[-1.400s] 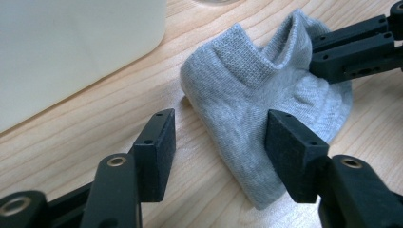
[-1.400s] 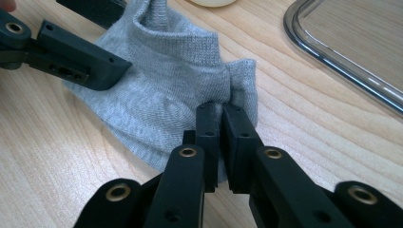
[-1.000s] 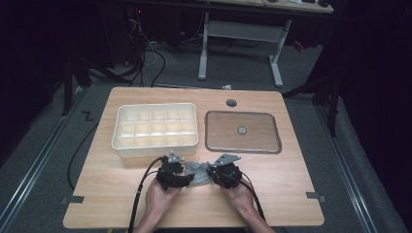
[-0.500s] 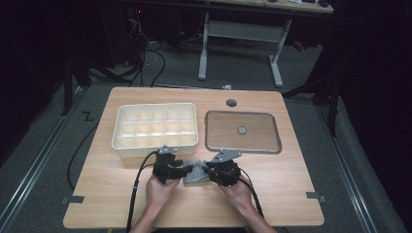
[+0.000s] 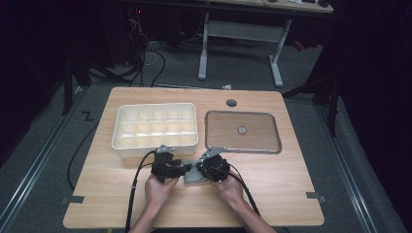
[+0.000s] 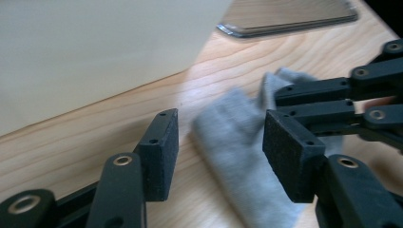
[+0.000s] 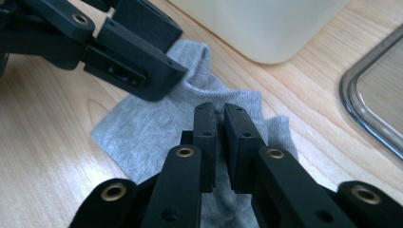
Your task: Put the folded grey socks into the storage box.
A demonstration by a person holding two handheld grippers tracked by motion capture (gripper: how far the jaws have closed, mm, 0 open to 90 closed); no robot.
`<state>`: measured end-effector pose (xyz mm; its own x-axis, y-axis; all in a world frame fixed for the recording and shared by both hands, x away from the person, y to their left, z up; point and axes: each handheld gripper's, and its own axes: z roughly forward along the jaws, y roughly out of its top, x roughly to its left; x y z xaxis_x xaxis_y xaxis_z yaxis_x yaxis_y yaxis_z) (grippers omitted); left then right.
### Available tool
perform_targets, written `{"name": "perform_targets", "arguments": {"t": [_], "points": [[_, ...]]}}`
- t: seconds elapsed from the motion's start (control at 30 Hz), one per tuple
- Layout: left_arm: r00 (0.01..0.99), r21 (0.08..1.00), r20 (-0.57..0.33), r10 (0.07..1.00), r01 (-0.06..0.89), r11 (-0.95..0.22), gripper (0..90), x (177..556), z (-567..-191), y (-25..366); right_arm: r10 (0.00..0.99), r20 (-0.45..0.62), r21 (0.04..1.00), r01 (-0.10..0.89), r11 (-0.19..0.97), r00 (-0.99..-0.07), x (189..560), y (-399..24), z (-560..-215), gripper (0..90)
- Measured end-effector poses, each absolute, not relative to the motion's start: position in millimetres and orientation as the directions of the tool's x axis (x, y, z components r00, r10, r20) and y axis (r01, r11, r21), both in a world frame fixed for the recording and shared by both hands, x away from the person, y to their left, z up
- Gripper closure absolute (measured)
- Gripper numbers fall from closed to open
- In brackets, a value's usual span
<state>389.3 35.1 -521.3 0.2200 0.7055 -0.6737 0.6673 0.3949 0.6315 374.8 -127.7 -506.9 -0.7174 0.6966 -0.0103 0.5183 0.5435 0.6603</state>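
Jaws first: my right gripper [image 7: 218,137] has just been closing and is almost shut, with grey sock [image 7: 157,128] cloth under its tips; I cannot tell if it is pinching a fold. My left gripper [image 6: 218,142] is standing open around the sock's other end, not pressing it. The sock is lying on the desk [image 5: 286,189], just in front of the cream box [image 5: 155,127]. I am thinking the left should close gently before folding. No writing is showing anywhere.

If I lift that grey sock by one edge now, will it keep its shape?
Probably not: the grey sock lies creased and folded flat on the table, so it should droop. It looks thin and light, and the right gripper may snag just one layer.
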Motion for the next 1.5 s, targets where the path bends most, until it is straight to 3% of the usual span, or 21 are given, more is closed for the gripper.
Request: {"name": "perform_targets", "arguments": {"t": [0.3,0.5,0.67,1.03,1.5], "points": [[0.211,0.596,-0.712,0.670,0.686,0.417,53.9,391.5,-528.8,30.3,0.705,0.002,0.662,0.529,0.530,-0.709,375.0,-135.0,-513.4,85.0],[0.214,0.574,-0.735,0.644,0.702,0.422,65.3,391.1,-529.9,29.4,0.704,0.005,0.671,0.524,0.524,-0.710,374.9,-136.2,-516.0,85.5],[0.246,0.595,-0.728,0.640,0.690,0.411,80.9,387.7,-527.4,27.8,0.703,0.001,0.674,0.520,0.525,-0.711,374.5,-136.0,-516.1,85.4],[0.270,0.624,-0.699,0.662,0.683,0.380,82.8,382.3,-521.9,26.8,0.718,0.002,0.708,0.508,0.490,-0.696,375.8,-141.8,-493.6,84.8],[0.283,0.614,-0.722,0.632,0.684,0.394,82.9,376.5,-508.4,32.5,0.707,-0.008,0.640,0.539,0.547,-0.707,384.4,-131.8,-510.6,84.5]]}}
